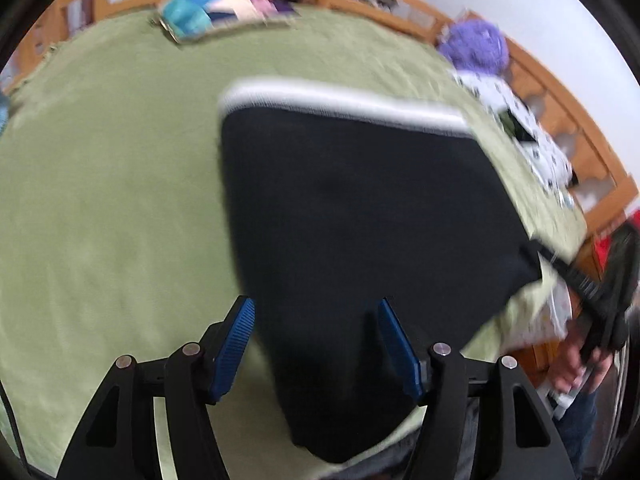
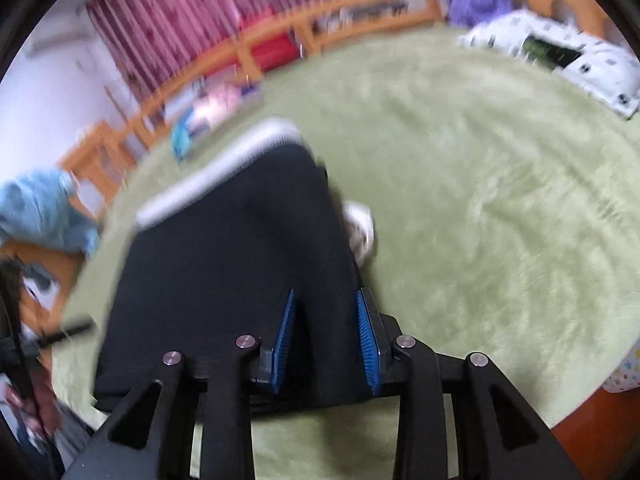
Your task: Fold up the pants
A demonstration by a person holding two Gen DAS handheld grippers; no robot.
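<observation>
The black pants (image 1: 360, 232) with a white waistband (image 1: 340, 100) lie folded flat on the green bed cover (image 1: 112, 208). My left gripper (image 1: 316, 308) is open above the pants' near left edge, nothing between its blue pads (image 1: 236, 348). In the right wrist view the pants (image 2: 224, 272) lie left of centre, with the waistband (image 2: 216, 172) at the far side. My right gripper (image 2: 326, 300) is open over the pants' near right corner, with black cloth behind the gap. The right gripper also shows at the pants' right corner in the left wrist view (image 1: 560, 264). Both views are blurred.
A wooden bed rail (image 1: 560, 92) runs around the bed. A purple fluffy thing (image 1: 476, 44) and a white patterned pillow (image 2: 560, 56) lie at the far side. Folded colourful clothes (image 1: 200, 12) sit by the rail. A light blue cloth (image 2: 44, 208) hangs at the left.
</observation>
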